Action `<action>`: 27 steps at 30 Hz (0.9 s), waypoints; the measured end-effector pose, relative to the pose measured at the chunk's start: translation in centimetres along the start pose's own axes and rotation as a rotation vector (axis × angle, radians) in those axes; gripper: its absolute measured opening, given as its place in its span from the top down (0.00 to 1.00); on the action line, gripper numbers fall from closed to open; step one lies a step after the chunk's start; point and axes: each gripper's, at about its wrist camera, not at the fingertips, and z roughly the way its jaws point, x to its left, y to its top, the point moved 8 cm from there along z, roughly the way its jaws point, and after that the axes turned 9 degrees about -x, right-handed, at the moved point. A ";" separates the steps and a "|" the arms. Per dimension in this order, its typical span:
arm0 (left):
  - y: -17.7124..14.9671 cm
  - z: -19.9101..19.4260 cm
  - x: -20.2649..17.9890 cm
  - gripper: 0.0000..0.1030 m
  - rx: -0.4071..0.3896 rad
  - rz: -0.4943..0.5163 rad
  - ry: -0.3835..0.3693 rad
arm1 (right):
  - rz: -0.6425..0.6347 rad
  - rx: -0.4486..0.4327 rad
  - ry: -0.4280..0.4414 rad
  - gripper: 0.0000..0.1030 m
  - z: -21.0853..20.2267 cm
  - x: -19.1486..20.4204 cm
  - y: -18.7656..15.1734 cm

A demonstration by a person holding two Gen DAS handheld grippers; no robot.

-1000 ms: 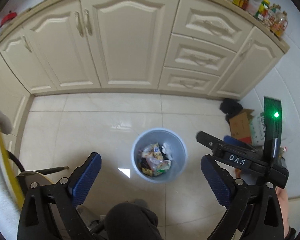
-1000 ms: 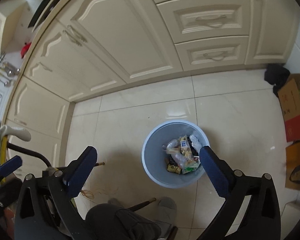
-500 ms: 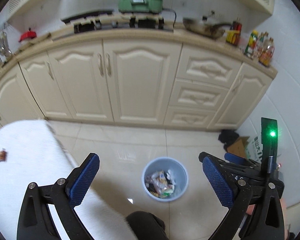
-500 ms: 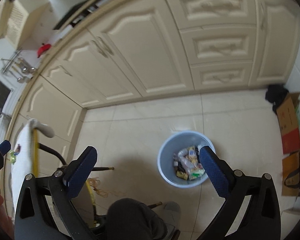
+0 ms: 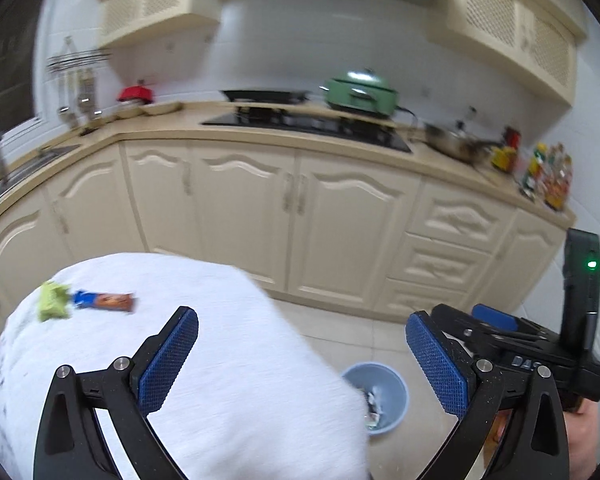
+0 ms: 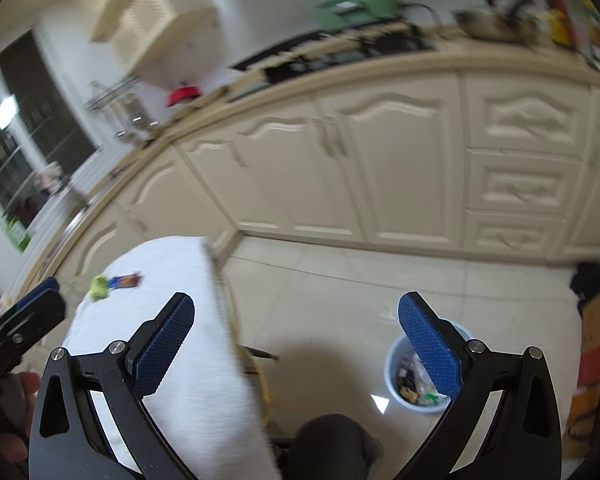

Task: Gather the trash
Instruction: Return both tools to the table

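Observation:
A crumpled green wrapper (image 5: 53,301) (image 6: 99,287) and a blue-and-brown snack bar wrapper (image 5: 105,301) (image 6: 125,280) lie side by side on a white-clothed table (image 5: 228,380) (image 6: 188,360), near its far left edge. A pale blue trash bin (image 5: 380,396) (image 6: 396,368) holding several wrappers stands on the floor to the right of the table. My left gripper (image 5: 302,360) is open over the table, empty. My right gripper (image 6: 296,348) is open too, above the table's right edge and the floor, empty.
Cream kitchen cabinets (image 5: 340,220) run along the far wall under a counter with a hob, a green pot (image 5: 360,94) and bottles (image 5: 548,178). Cardboard boxes (image 6: 596,344) sit on the floor at right. A person's knee (image 6: 332,444) shows at the bottom.
Both cameras have tilted up from the bin on the floor. The white table with its two wrappers has come into view at left, and the bin now sits low at right. Both grippers stay open.

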 end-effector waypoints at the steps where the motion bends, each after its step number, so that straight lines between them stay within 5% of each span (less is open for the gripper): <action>1: -0.4 -1.6 1.0 0.01 -0.011 -0.010 0.021 | -0.018 -0.003 0.019 0.00 0.0 1.3 0.1; 15: -3.7 -16.2 8.4 0.01 -0.105 -0.134 0.237 | -0.286 -0.007 0.215 0.00 0.8 16.9 -1.0; 22: -4.5 -19.2 11.1 0.01 -0.106 -0.177 0.330 | -0.405 0.016 0.256 0.00 1.9 22.3 -2.3; 27: -3.2 -17.4 12.6 0.01 -0.083 -0.186 0.377 | -0.437 0.046 0.305 0.00 3.9 24.9 -3.0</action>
